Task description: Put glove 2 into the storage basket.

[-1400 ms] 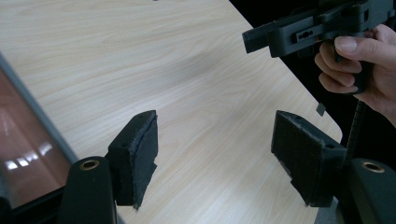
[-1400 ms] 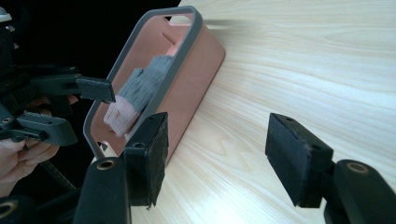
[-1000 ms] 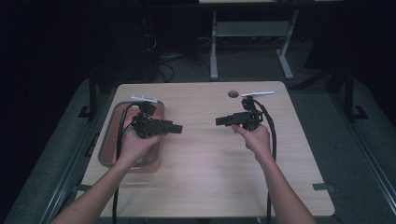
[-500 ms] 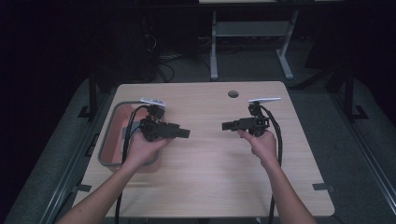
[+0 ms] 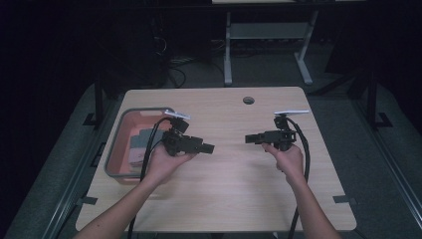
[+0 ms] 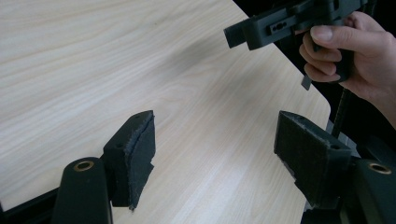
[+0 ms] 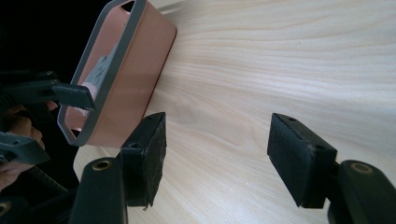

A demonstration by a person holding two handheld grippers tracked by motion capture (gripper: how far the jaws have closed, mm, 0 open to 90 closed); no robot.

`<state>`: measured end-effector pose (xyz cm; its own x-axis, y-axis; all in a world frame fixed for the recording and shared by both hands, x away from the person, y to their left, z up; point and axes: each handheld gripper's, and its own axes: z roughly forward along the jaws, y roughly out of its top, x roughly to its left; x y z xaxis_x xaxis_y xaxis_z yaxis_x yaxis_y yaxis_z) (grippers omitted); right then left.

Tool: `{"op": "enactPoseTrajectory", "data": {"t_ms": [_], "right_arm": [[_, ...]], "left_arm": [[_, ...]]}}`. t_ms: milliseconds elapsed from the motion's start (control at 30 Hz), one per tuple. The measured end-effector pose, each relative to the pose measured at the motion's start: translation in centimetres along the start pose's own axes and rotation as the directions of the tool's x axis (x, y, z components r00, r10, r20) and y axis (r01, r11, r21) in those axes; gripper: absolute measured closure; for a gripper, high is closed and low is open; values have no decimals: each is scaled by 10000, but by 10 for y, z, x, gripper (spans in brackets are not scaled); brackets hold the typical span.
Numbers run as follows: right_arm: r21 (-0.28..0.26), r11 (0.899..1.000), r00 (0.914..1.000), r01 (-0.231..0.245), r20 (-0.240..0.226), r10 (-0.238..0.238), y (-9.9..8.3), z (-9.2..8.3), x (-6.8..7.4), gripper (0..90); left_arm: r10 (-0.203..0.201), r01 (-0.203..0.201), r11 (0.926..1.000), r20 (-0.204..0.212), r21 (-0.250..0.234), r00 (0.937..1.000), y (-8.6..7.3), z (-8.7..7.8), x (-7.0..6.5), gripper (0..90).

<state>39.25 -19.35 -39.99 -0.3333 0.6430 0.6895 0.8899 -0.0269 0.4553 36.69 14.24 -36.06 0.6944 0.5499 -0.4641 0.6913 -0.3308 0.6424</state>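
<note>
My left gripper (image 5: pixel 210 148) hovers over the light wooden table (image 5: pixel 229 184), left of the middle, pointing right. Its padded jaws stand open in the left gripper view (image 6: pixel 215 135), with only bare wood between them. My right gripper (image 5: pixel 249 139) hangs right of the middle and points left, facing the other across a short gap. It is open too (image 7: pixel 217 135), with nothing between its pads. The left gripper view catches the right gripper (image 6: pixel 280 28) and its hand at the top right. The left gripper (image 7: pixel 70 95) appears at the left edge of the right gripper view.
A pink tray with a grey rim (image 5: pixel 117 144) stands at the table's left side, behind my left hand, with grey flat items (image 5: pixel 141 144) inside. The right gripper view has the tray (image 7: pixel 135 74) too. A dark round hole (image 5: pixel 248 100) lies near the table's far edge.
Both hands have drifted to the right and toward the near edge of the table, a little lower. The jaws look the same width as before.
</note>
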Motion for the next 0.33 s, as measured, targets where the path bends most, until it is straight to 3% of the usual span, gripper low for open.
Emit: {"op": "enactPoseTrajectory", "data": {"t_ms": [333], "right_arm": [[-71, 9995, 9993, -320, 171, 322, -14, -14, -17, 363]], "left_arm": [[131, -135, 9996, 167, 232, 9998, -4, 15, -8, 287]]}}
